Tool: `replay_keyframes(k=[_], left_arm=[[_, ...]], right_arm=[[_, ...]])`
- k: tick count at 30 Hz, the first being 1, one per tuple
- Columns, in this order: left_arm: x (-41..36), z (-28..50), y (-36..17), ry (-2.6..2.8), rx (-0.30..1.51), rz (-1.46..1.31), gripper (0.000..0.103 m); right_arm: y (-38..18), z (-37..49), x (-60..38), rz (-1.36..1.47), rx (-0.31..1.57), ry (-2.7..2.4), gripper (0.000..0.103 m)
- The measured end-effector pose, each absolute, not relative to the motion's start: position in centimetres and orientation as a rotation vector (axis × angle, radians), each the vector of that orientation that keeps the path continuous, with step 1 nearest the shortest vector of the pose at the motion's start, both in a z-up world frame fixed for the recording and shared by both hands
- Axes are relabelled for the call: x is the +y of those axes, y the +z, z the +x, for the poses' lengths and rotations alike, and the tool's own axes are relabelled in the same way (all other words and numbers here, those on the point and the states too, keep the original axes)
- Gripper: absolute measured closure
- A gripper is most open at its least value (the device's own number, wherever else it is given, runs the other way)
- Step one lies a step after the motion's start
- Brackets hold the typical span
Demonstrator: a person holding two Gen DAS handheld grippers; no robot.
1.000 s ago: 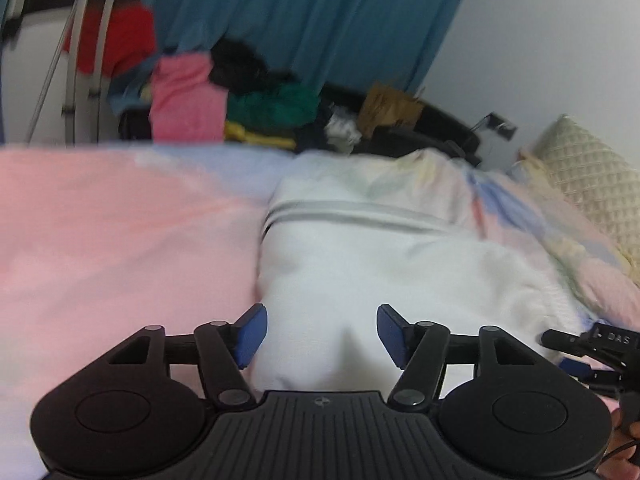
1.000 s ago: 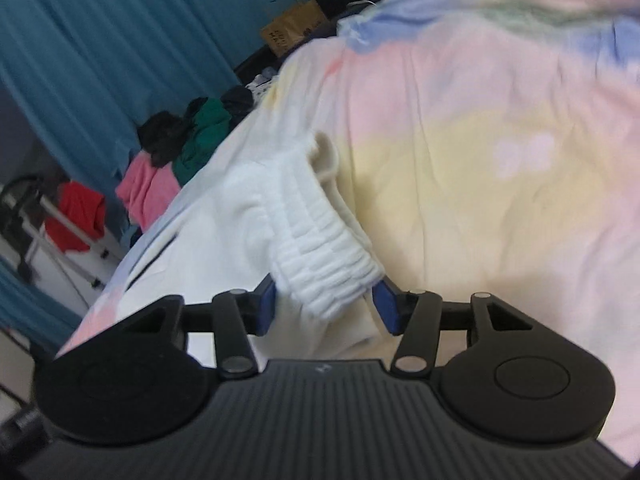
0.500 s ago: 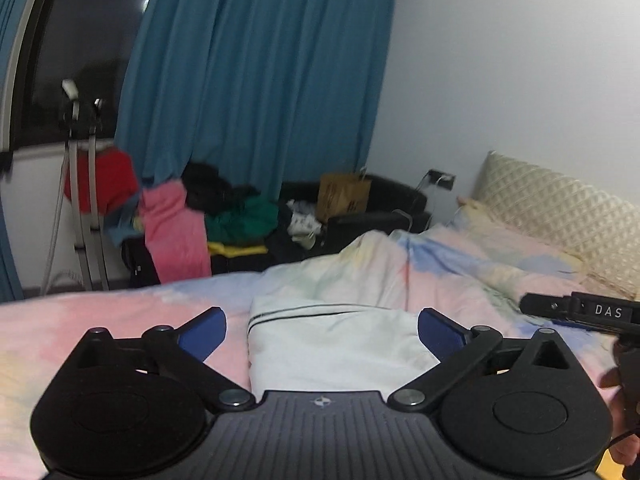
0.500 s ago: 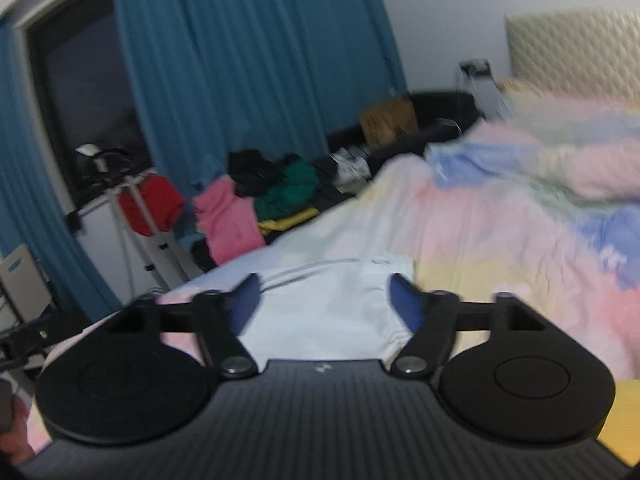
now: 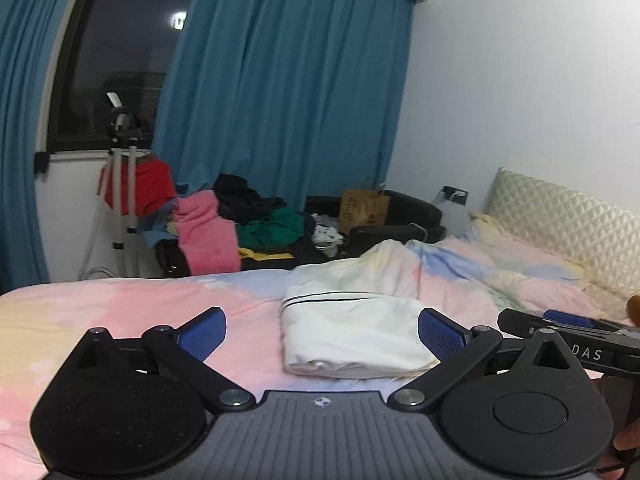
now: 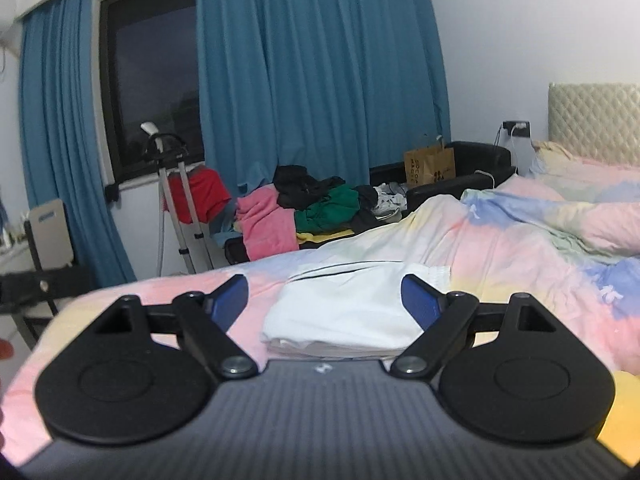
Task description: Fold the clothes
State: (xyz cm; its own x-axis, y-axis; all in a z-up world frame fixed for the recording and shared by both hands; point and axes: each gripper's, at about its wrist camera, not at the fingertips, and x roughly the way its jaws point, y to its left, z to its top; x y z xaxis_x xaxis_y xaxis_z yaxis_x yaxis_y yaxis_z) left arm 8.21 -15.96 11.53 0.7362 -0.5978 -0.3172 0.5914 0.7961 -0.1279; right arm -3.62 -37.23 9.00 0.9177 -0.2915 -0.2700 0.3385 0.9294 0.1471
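The white garment (image 5: 352,332) lies folded on the bed (image 5: 120,312). Your left tool (image 5: 322,330) and right tool (image 6: 324,300) hover wide open, empty. Next, judge whether another piece needs fetching.

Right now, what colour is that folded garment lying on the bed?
White, with a thin dark stripe near its far edge: the folded garment shows best in the left wrist view.

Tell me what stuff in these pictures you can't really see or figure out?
- White folded garment: its near edge is hidden behind the right hand-held gripper in the right wrist view, and what kind of clothing it is cannot be told.
- Paper bag: print too small to read in either view.
- Clothes pile: tangled, so single pieces cannot be counted.
- Left hand-held gripper: its body hides the bed just below it.
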Motion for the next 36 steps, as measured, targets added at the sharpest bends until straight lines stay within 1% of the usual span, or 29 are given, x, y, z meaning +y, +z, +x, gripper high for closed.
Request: replay_keyframes(k=[8,14,21,36], left_arm=[[-14.1,7.4,8.4,-0.594,0.335,-0.017,0.0],[-14.5,8.3,5.5,-0.594,0.325,-0.012,0.0],[-15.5,9.4,3.7,-0.563,0.34,0.035,0.0],[-16.3,9.5,2.6,-0.582,0.358,0.053,0.0]], right_arm=[[5.5,-2.4,-35.0,0.162,0.251,-0.353,0.018],[3.0,-0.9,-35.0,0.155,0.269,-0.387,0.018],[0.2,-0.3,-35.2,0.152,0.303,-0.407,0.018],[-0.7,-0.1,-34.8,0.139,0.306,-0.423,0.018]])
